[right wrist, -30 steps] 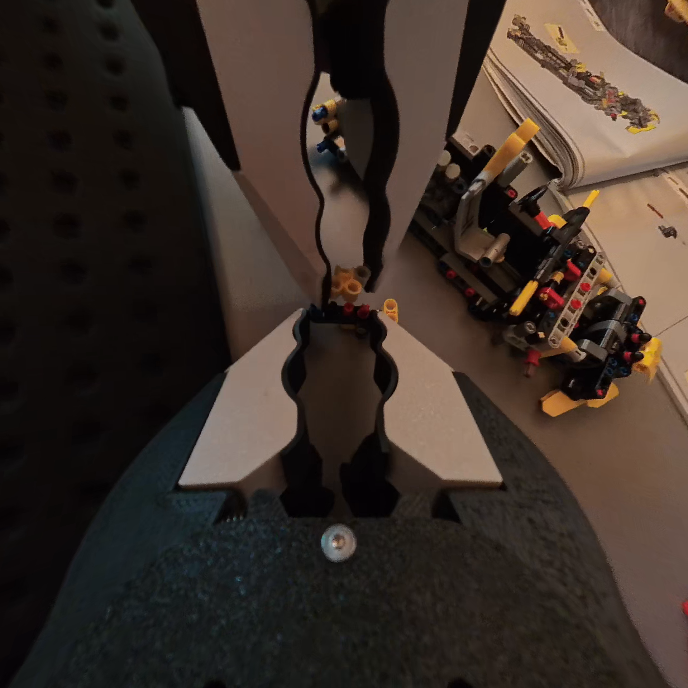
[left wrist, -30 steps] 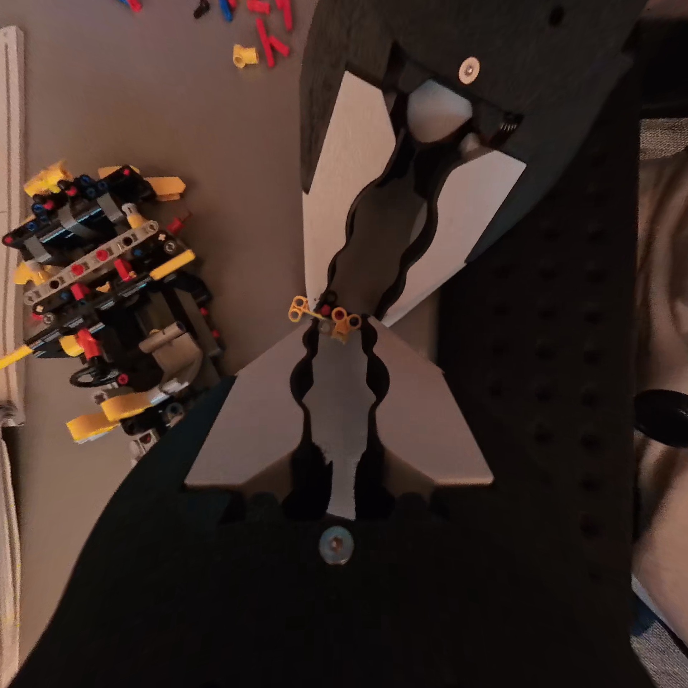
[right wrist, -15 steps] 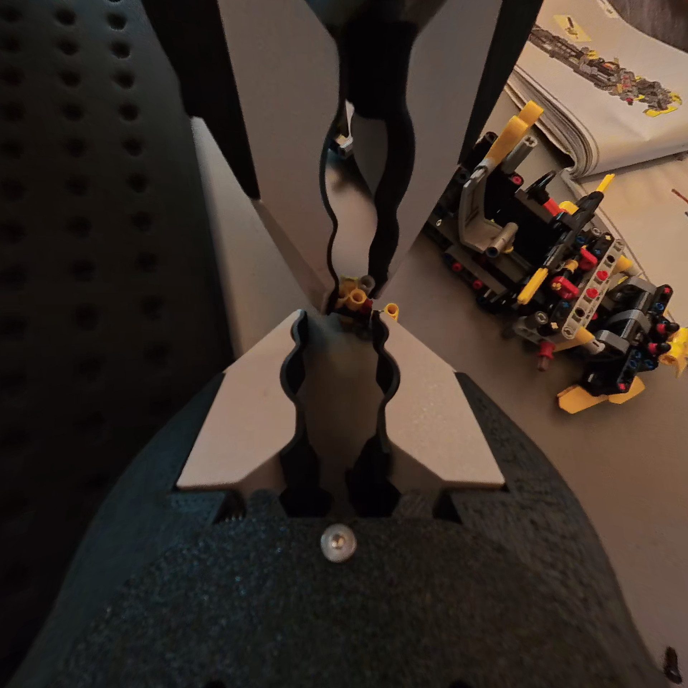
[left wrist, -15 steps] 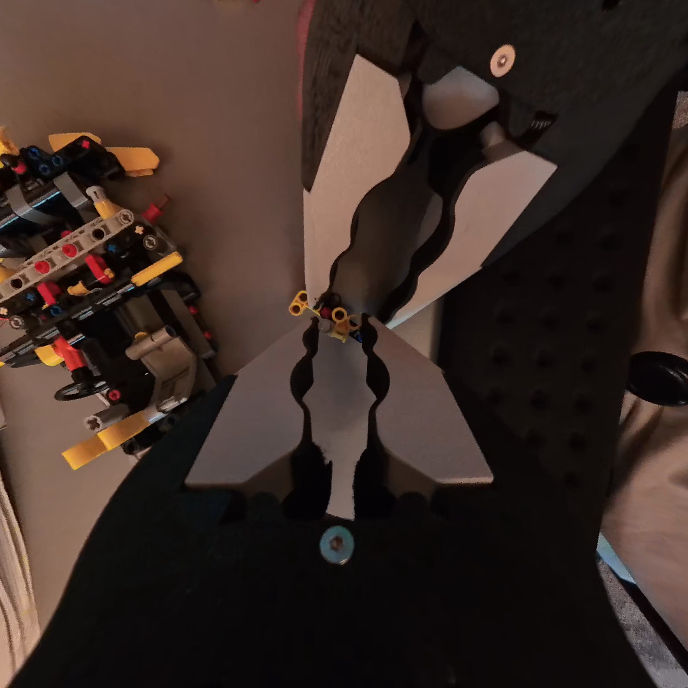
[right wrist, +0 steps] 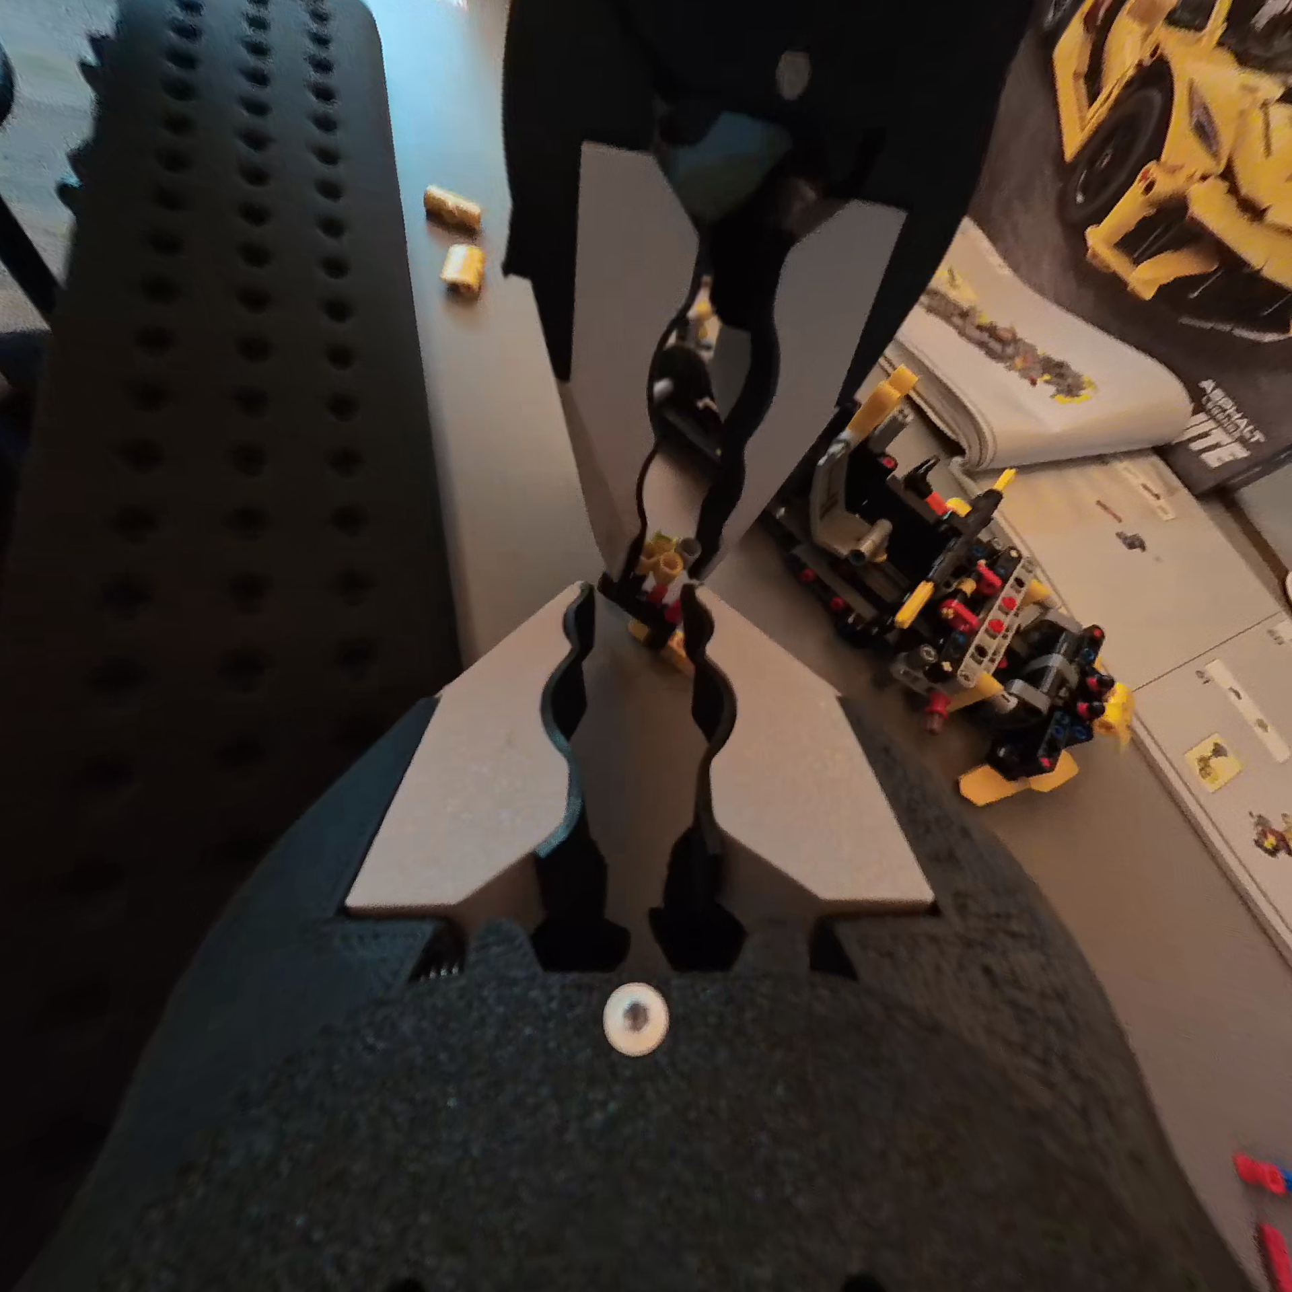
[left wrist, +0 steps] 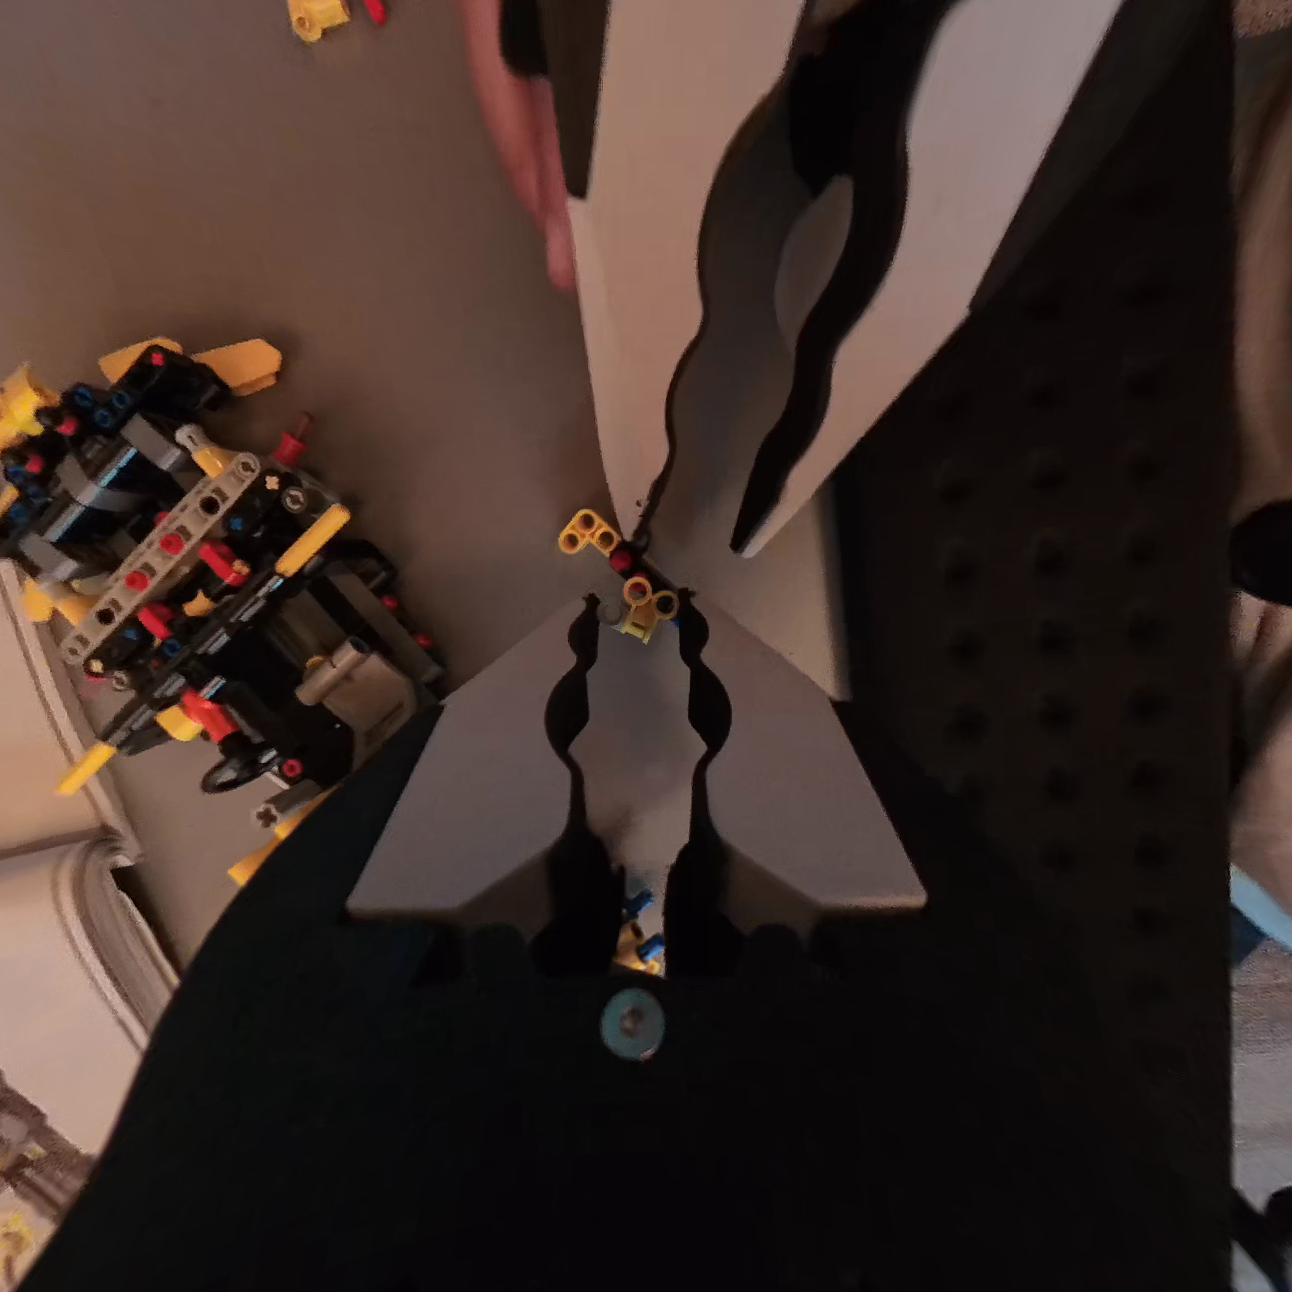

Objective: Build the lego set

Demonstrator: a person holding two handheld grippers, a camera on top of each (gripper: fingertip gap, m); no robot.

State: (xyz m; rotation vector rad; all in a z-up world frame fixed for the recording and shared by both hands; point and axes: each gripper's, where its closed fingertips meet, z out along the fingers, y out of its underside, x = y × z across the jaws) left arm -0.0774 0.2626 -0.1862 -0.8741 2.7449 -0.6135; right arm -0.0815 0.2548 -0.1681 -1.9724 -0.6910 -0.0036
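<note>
My left gripper (left wrist: pixel 640 607) and right gripper (right wrist: pixel 643 600) meet tip to tip above the table, both on one small Lego sub-assembly (left wrist: pixel 626 573). The left gripper is shut on its yellow connector (left wrist: pixel 647 608), which has a grey axle end. The right gripper is shut on its black beam with red pins (right wrist: pixel 654 615). A yellow L-shaped piece (left wrist: pixel 587 538) sticks out to the side. The half-built black, grey and yellow car model (left wrist: pixel 210 594) lies on the table to the left, and shows at the right in the right wrist view (right wrist: pixel 944 594).
An open instruction booklet (right wrist: pixel 1014 377) and the set's box with a yellow car picture (right wrist: pixel 1153 175) lie behind the model. Loose pieces lie about: a yellow one (left wrist: pixel 318 10), two tan ones (right wrist: pixel 454 210) and red ones (right wrist: pixel 1258 1174). A perforated dark panel (right wrist: pixel 210 419) flanks the grippers. My two grippers' fingertips are within a few centimetres of each other.
Both grippers keep hold of the sub-assembly and have tilted. In the right wrist view the black beam has turned from crosswise to slanted, and the box has come into view.
</note>
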